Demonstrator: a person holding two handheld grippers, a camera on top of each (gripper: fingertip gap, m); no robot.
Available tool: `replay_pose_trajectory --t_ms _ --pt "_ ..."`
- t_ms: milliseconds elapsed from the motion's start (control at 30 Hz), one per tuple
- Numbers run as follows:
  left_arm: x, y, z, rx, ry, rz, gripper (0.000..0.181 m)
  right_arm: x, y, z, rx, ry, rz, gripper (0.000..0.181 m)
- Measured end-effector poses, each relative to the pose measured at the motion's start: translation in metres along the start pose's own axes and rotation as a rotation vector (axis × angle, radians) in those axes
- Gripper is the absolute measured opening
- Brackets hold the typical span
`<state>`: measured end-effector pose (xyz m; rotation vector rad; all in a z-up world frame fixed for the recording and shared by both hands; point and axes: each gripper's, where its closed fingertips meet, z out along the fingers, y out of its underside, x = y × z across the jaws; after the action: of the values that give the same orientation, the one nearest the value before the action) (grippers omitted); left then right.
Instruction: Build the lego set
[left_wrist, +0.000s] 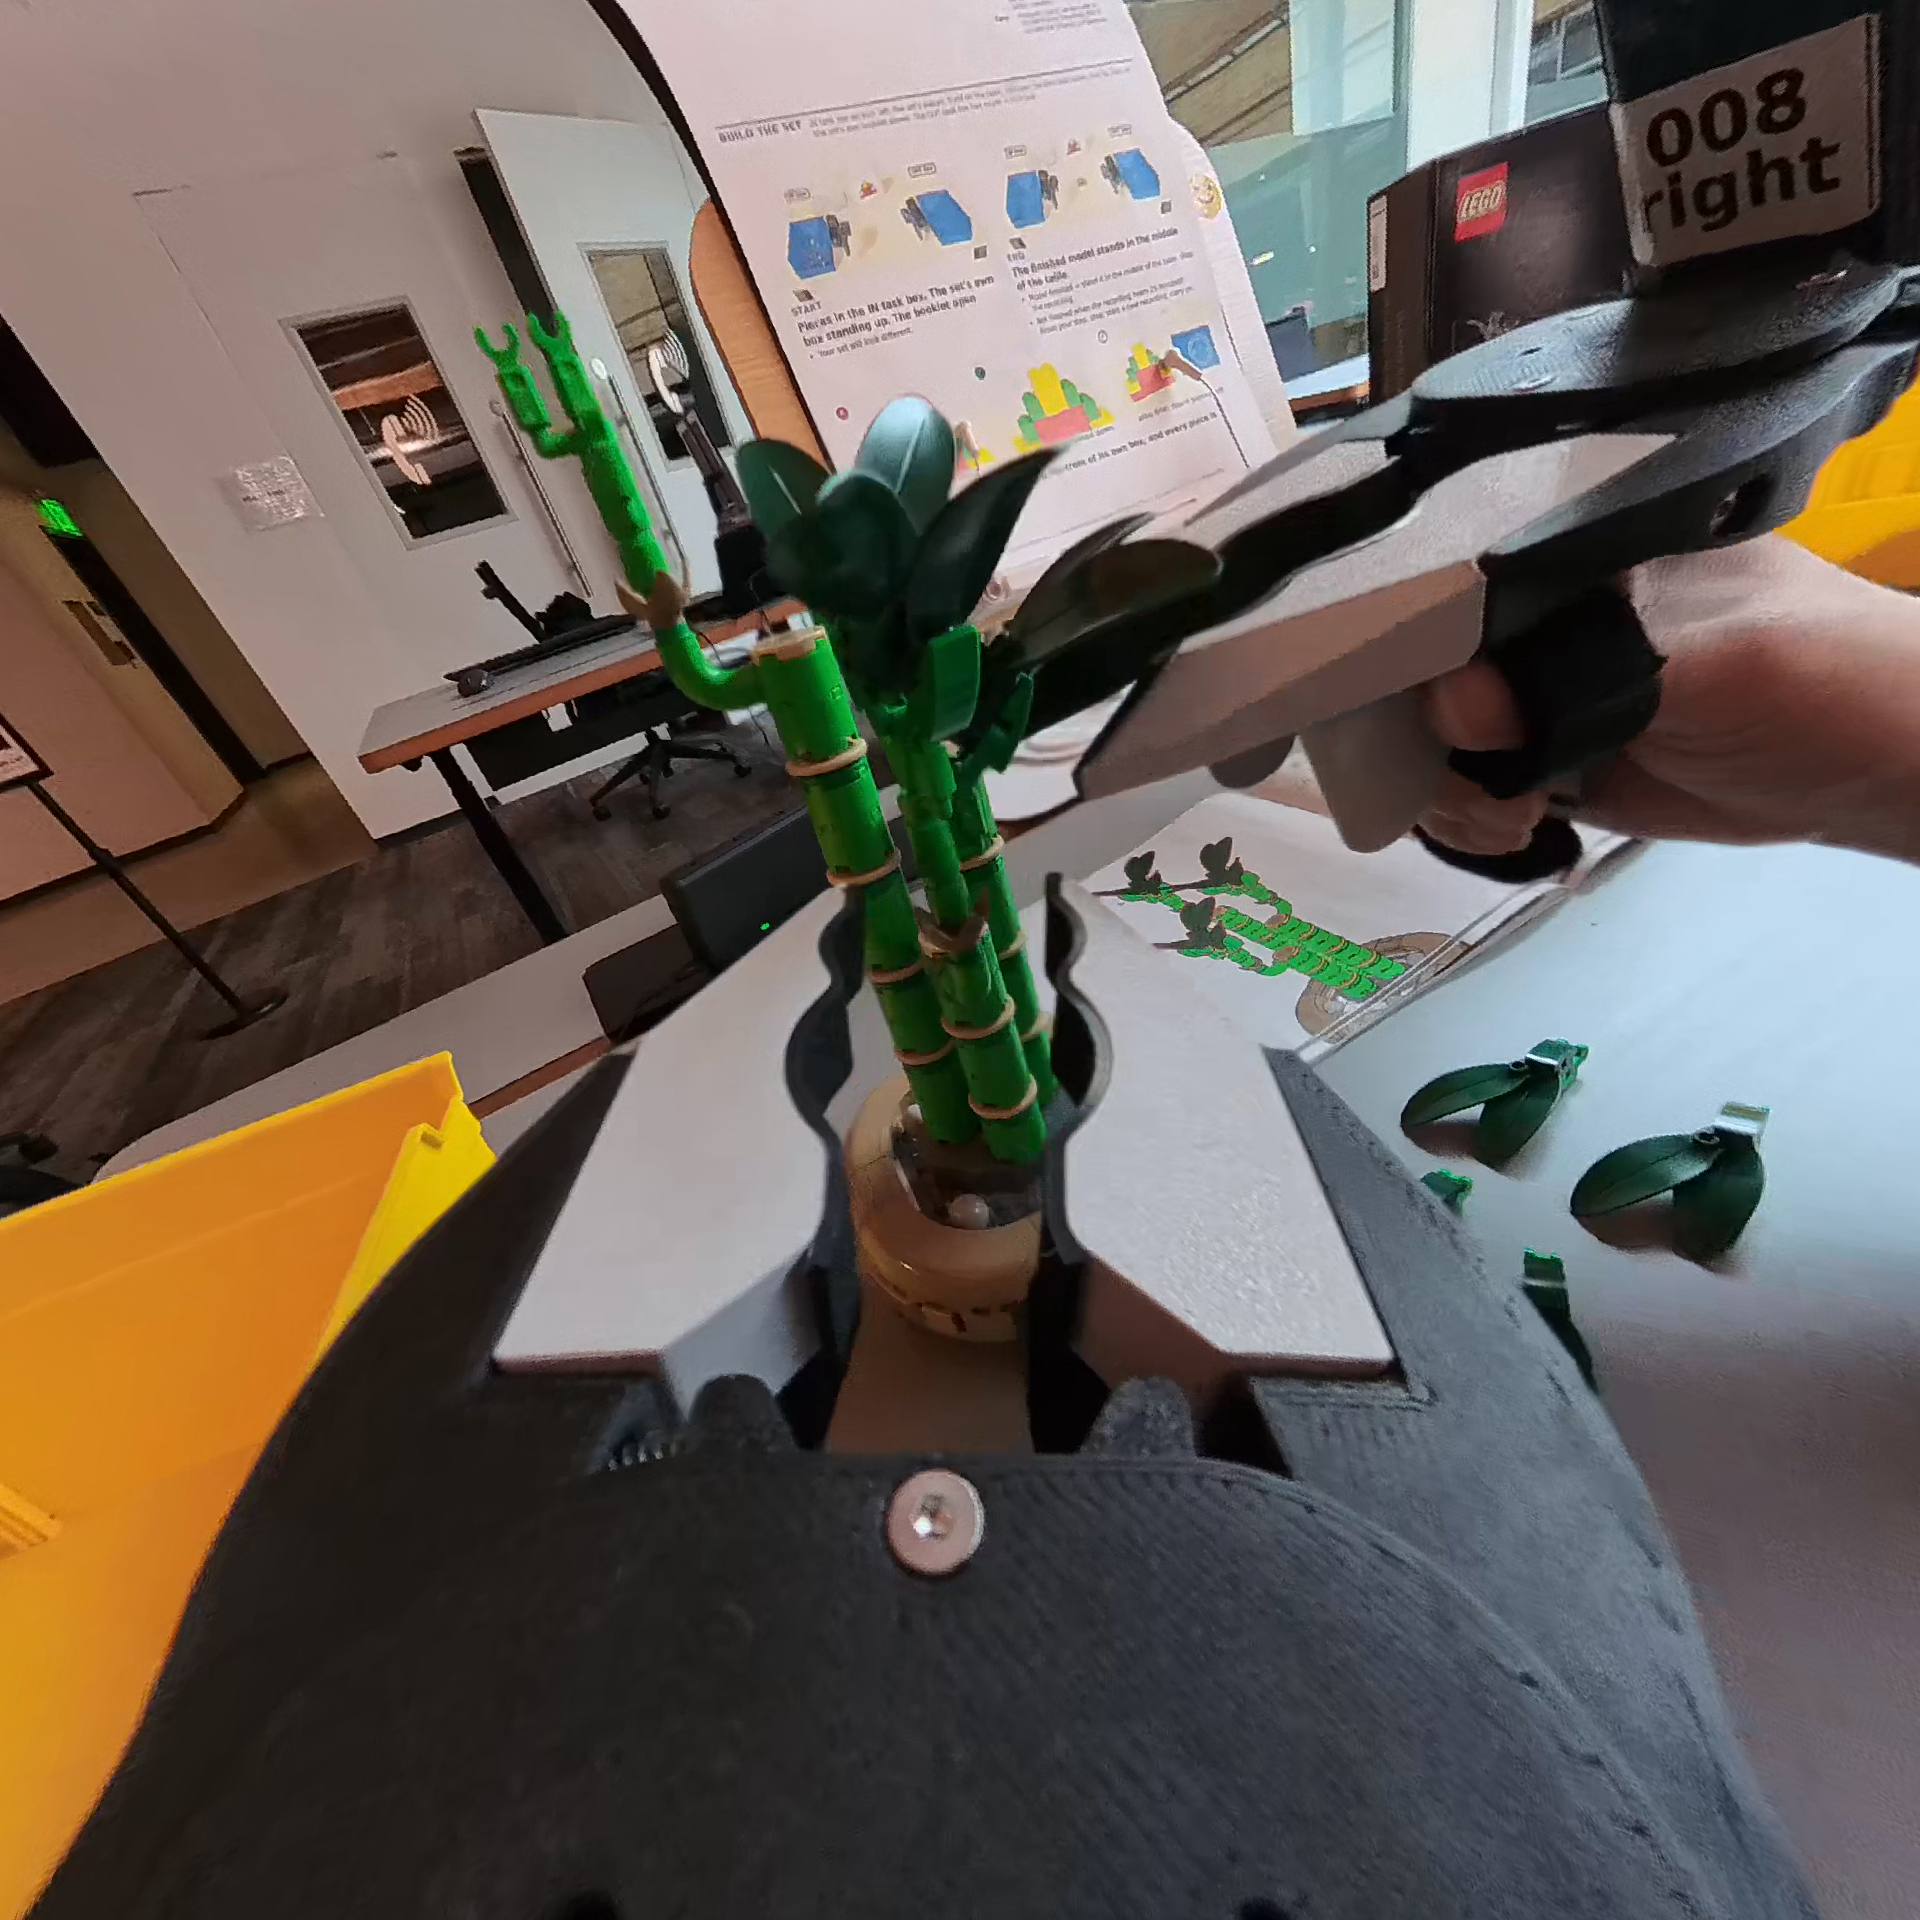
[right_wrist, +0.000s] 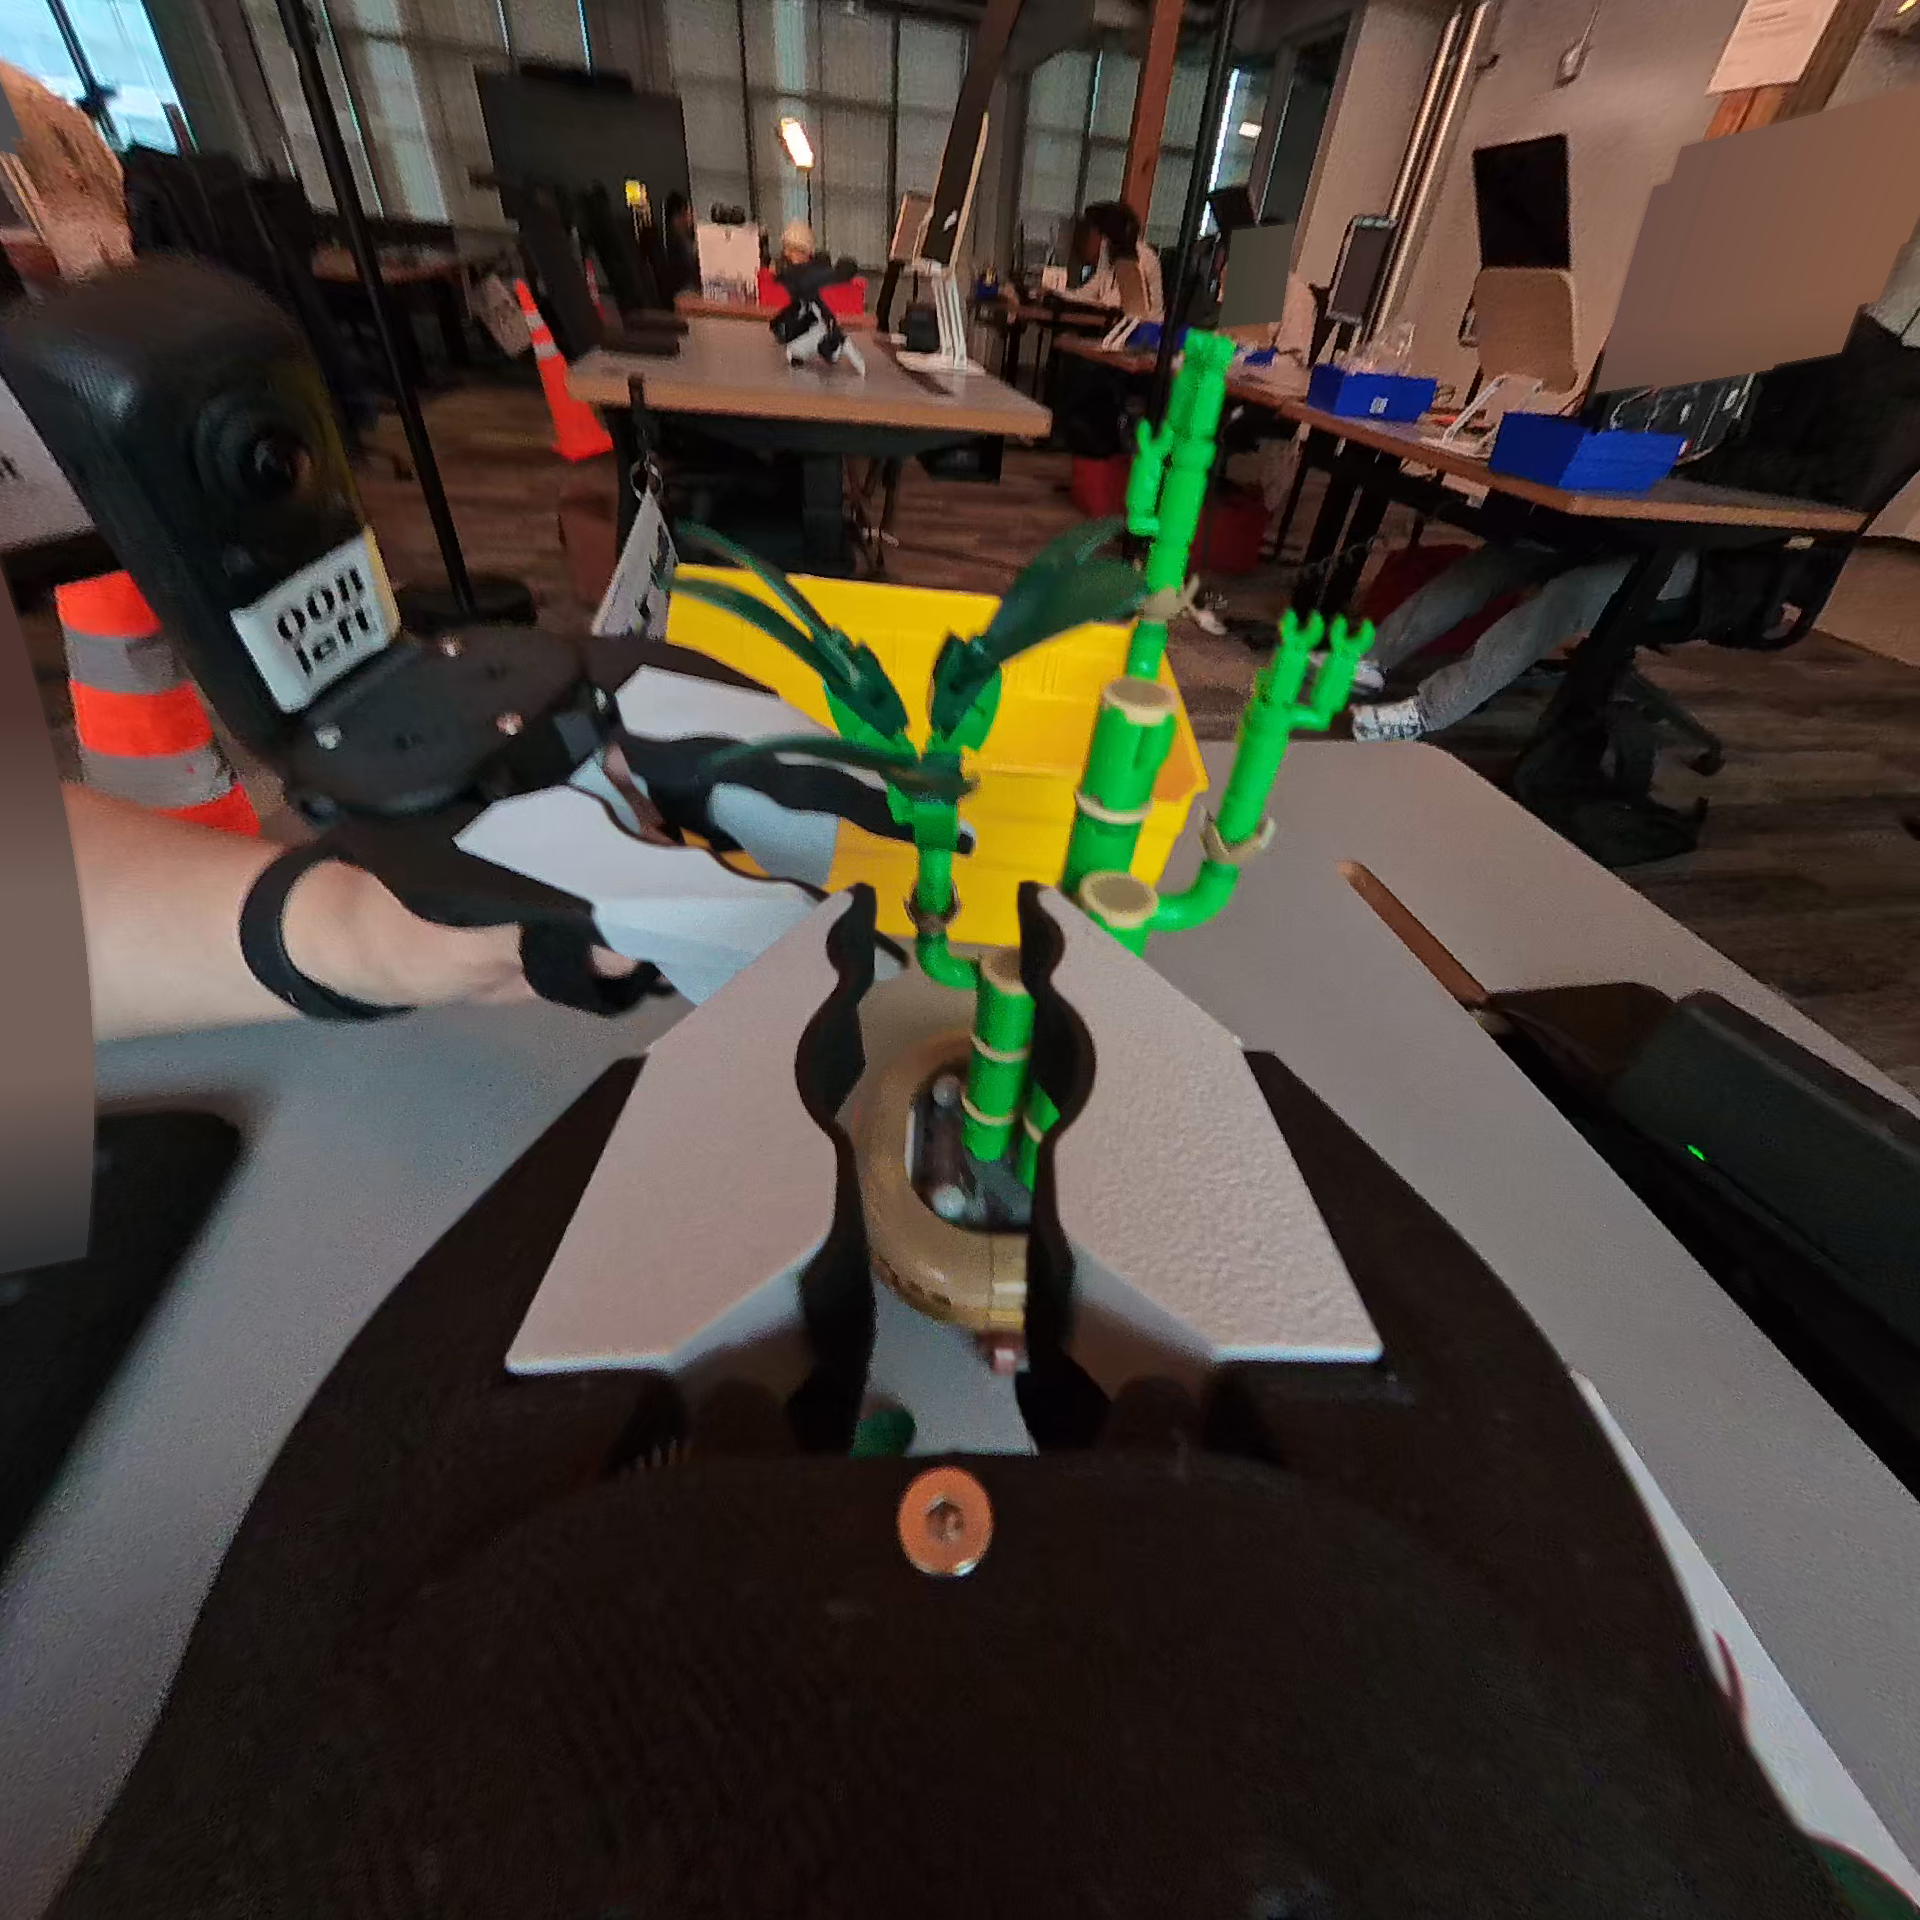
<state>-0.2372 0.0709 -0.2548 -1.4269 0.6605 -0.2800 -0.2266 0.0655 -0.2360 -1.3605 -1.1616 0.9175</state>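
Note:
A green bamboo model (left_wrist: 935, 1039) stands in a tan pot (left_wrist: 935, 1257) on the grey table. My left gripper (left_wrist: 961, 904) is closed around its leafy shoot just above a brown joint. The right wrist view shows it (right_wrist: 925, 805) reaching in from the left. My right gripper (right_wrist: 945, 904) has its jaws apart, with the shoot (right_wrist: 932, 873) and pot (right_wrist: 904, 1236) seen between them. In the left wrist view it (left_wrist: 1029, 675) comes in from the right, level with the dark leaves (left_wrist: 894, 499). Two bare shoots end in empty clips (right_wrist: 1299, 675).
Two loose leaf clusters (left_wrist: 1496, 1101) (left_wrist: 1673, 1184) and small green pieces (left_wrist: 1543, 1273) lie on the table to the right. An open booklet (left_wrist: 1299, 956), an instruction sheet (left_wrist: 987, 260) and the set's box (left_wrist: 1486, 249) are behind. A yellow bin (left_wrist: 208, 1351) stands at the left. Less than 4 cm separates the two grippers' tips. From the left gripper's tips to the tan pot (left_wrist: 935, 1257) is close to 9 cm.

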Motion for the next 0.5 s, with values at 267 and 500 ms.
replay_pose_trajectory --t_ms 267,500 --pt "0.002 0.012 0.003 -0.087 0.053 -0.108 0.046 0.028 0.049 -0.010 -0.124 0.009 0.135 0.041" --pt "-0.009 -0.035 -0.021 0.100 -0.007 -0.012 0.029 0.020 0.050 -0.006 -0.163 -0.010 0.077 0.041"
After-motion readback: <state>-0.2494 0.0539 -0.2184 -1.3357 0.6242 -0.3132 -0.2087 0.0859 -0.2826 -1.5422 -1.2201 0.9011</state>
